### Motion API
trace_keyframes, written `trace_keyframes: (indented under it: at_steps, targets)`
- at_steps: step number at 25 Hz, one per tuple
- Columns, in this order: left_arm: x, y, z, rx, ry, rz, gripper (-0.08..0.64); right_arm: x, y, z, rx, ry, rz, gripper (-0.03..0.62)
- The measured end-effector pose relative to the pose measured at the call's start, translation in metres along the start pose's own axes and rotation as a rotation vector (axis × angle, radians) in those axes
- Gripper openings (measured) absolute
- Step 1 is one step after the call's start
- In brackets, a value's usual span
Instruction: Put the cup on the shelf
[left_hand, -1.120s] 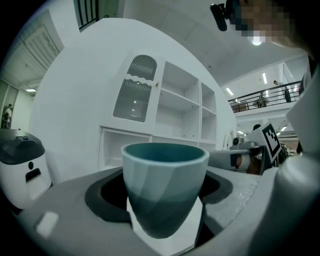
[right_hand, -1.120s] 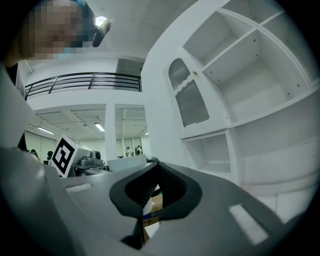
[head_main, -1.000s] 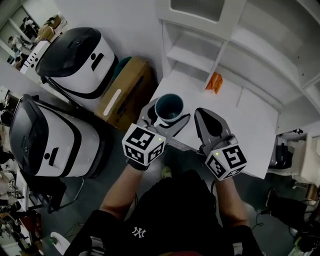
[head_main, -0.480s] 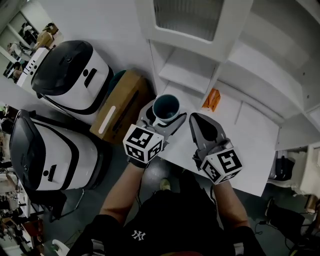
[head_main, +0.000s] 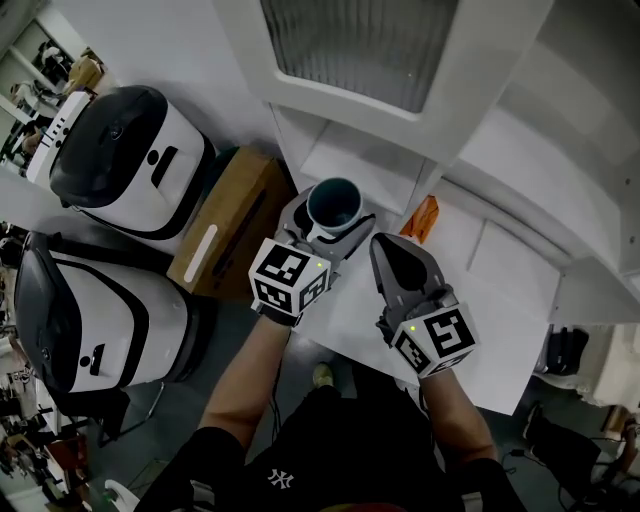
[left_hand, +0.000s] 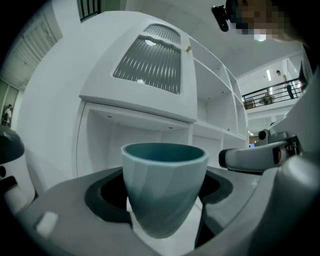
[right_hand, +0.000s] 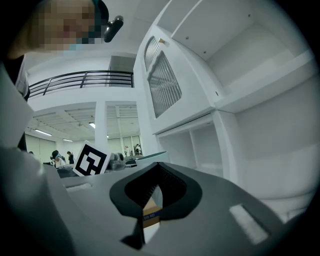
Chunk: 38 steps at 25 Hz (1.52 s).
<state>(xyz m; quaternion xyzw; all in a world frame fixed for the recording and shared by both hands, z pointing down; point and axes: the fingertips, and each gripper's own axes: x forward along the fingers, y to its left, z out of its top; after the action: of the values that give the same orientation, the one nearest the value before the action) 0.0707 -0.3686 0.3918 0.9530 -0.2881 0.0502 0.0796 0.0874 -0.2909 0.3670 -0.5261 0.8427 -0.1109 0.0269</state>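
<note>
The teal cup (head_main: 333, 203) (left_hand: 164, 187) stands upright between the jaws of my left gripper (head_main: 330, 218) (left_hand: 162, 205), which is shut on its lower body. It hangs over the far left corner of the white table (head_main: 480, 300), just in front of the open shelf compartment (head_main: 360, 165) (left_hand: 135, 135) under a ribbed cabinet door (head_main: 360, 45). My right gripper (head_main: 388, 250) (right_hand: 150, 200) hovers to the right of the cup, jaws shut with nothing between them.
A small orange box (head_main: 424, 217) lies on the table by the shelf post. Two large white-and-black machines (head_main: 130, 130) and a cardboard box (head_main: 225, 225) stand on the floor at the left. More white shelves (head_main: 540, 130) run to the right.
Both grippers have moved forward toward the shelf unit, the left one carrying the cup closer to the open compartment. The right gripper stays shut beside it.
</note>
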Motion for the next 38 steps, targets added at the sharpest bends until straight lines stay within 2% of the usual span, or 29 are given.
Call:
trace_keyframes:
  at_steps: [22, 38]
  targets:
    - [0.107, 0.035, -0.018, 0.021, 0.024, -0.018, 0.389, 0.037, -0.055, -0.020, 0.005, 0.022, 0.006, 0.012]
    - [0.143, 0.058, -0.028, 0.026, 0.035, -0.011, 0.390, 0.055, -0.069, -0.030, 0.013, 0.055, 0.021, 0.012]
